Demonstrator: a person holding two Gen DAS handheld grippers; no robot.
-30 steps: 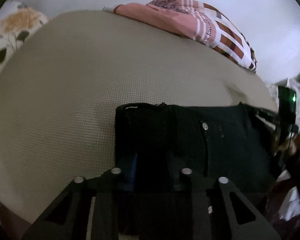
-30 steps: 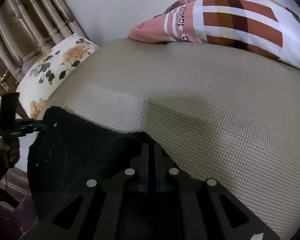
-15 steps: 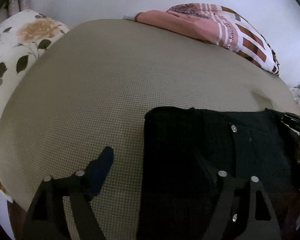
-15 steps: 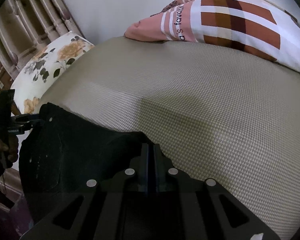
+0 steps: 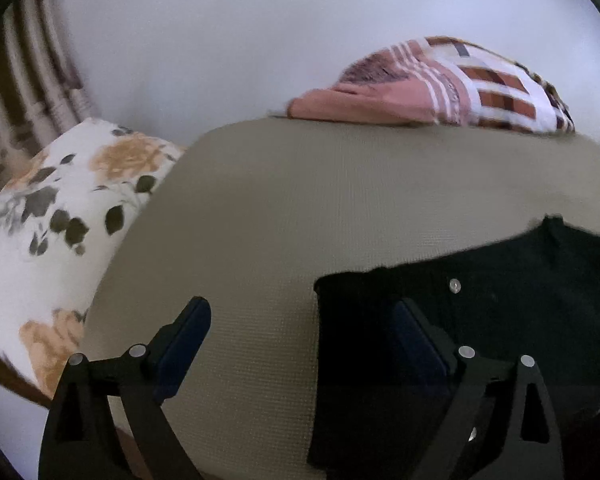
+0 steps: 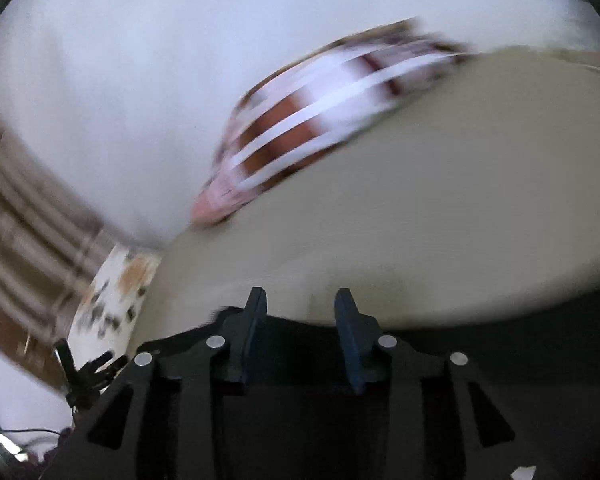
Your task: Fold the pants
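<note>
The black pants (image 5: 500, 320) lie on the beige bed (image 5: 300, 200), waistband edge to the left with a silver button showing. My left gripper (image 5: 300, 320) is wide open and empty above the pants' left edge; its right finger is over the fabric, its left finger over bare bed. In the blurred right wrist view my right gripper (image 6: 300, 320) is open and empty, just above the dark pants (image 6: 480, 344) at the bed's near edge.
A floral pillow (image 5: 60, 220) lies at the bed's left. A pink and brown checked pillow (image 5: 440, 84) sits at the far edge against the white wall; it also shows in the right wrist view (image 6: 320, 120). A slatted headboard (image 5: 20, 80) stands far left.
The left gripper opened, let go of the waistband and shifted left. The right gripper opened, released the pants and swung, so its view is tilted and blurred.
</note>
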